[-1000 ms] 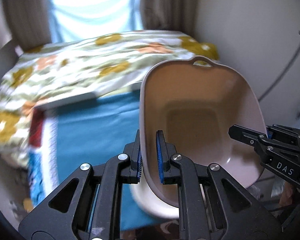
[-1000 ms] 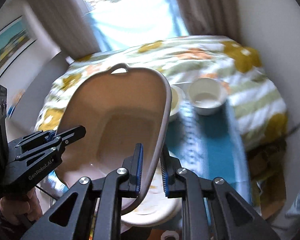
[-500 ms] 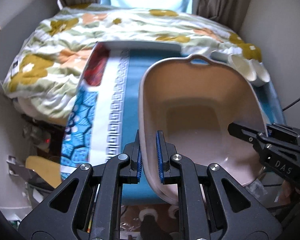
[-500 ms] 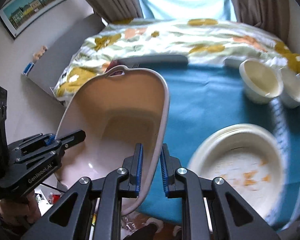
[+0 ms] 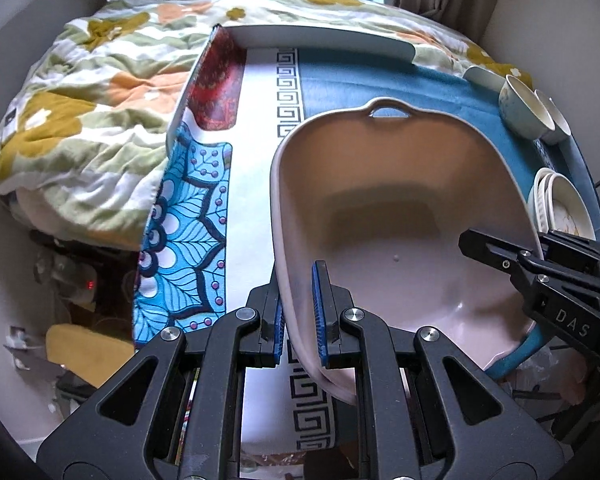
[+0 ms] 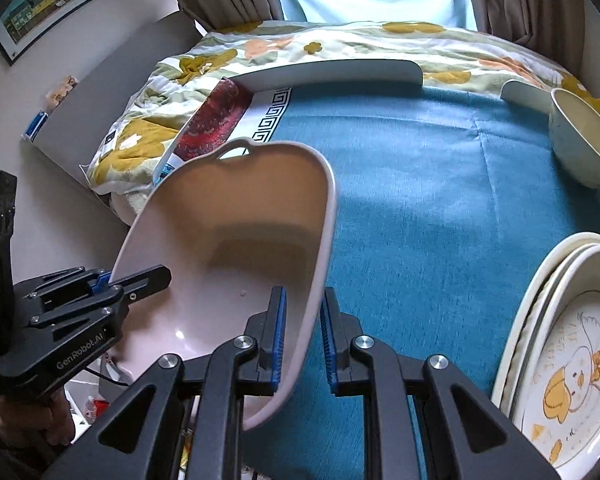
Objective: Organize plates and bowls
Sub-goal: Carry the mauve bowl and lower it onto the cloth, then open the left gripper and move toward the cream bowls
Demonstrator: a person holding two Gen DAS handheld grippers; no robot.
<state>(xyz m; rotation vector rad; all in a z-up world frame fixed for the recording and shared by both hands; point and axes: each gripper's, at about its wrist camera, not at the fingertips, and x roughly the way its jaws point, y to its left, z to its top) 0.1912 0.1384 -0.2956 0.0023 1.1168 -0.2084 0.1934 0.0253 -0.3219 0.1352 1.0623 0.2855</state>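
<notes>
Two grippers are clamped on opposite rims of one pale pink basin [image 5: 400, 232], which is held tilted above the near left part of the blue cloth-covered tabletop [image 6: 440, 184]: the left gripper [image 5: 300, 316] is closed on its left wall, the right gripper [image 6: 302, 340] on its right wall. Ample bare cloth is left toward the centre and far edge, so room for setting down is judged generous. Stacked plates [image 6: 560, 340] lie at the near right edge and small bowls [image 6: 580, 148] at the far right corner. A slip could be caused by uneven lowering, or a knock by drifting right into the plates.
</notes>
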